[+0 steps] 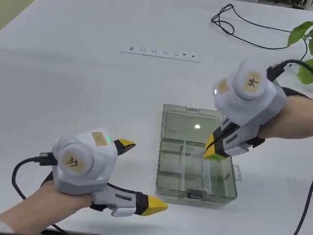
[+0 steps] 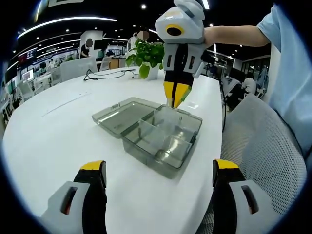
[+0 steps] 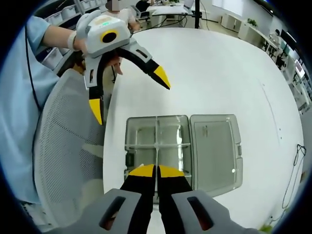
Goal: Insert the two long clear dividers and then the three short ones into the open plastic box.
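Right gripper (image 1: 211, 149): jaws pinched together on a thin clear divider (image 2: 169, 112), tips pointing down, just over the right part of the plastic box (image 1: 172, 190). The divider's lower edge reaches into the tray. I can't tell whether it is a long or a short one, or whether it has seated.

Left gripper (image 1: 141, 174): jaws spread wide, holding nothing. It hovers over the white table (image 1: 73, 73) just left of the box's near corner, not touching it.

The box sits flat and open, with its lid (image 1: 188, 125) laid back on the far side. Upright clear partitions (image 2: 146, 132) already split the tray into compartments.

Far side of the table: white power strip (image 1: 161, 53), black cable (image 1: 244, 32), plant leaves (image 1: 303, 34) at the right edge.
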`<state>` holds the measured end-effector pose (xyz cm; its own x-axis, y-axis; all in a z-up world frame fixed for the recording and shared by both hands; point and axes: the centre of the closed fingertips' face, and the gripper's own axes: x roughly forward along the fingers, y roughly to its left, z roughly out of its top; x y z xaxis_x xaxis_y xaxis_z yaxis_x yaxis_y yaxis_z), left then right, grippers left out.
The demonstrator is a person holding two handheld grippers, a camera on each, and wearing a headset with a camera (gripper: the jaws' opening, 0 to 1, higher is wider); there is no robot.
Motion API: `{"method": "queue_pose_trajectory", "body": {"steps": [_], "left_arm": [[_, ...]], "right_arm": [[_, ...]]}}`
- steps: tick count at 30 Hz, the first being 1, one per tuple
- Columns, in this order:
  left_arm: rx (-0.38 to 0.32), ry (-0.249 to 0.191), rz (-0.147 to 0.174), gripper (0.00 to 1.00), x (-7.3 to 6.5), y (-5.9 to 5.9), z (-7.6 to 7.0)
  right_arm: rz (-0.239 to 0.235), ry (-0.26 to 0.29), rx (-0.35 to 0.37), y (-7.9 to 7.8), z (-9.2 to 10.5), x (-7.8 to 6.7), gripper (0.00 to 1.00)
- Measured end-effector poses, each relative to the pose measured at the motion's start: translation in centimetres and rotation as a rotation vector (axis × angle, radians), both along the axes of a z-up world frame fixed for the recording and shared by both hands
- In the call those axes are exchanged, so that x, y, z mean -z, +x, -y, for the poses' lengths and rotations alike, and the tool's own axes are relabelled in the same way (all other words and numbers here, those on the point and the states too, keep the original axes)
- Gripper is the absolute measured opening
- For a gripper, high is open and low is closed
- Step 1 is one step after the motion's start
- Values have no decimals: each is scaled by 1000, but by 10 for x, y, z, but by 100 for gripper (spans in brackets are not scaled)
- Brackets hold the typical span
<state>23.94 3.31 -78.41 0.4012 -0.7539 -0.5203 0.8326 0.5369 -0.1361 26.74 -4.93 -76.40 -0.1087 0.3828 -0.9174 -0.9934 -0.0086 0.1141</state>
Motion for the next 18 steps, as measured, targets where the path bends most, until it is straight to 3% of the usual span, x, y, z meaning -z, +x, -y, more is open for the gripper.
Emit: {"method": "queue_pose_trajectory", "body": {"steps": [6,18], "left_arm": [[3,-5,-3,90,0,-1,1],[1,-12,-12,88,1,-4,0]], "right_arm": [[25,-7,-38,-5,-2,3,2],[43,-32,-23,-8,-7,12,2]]}}
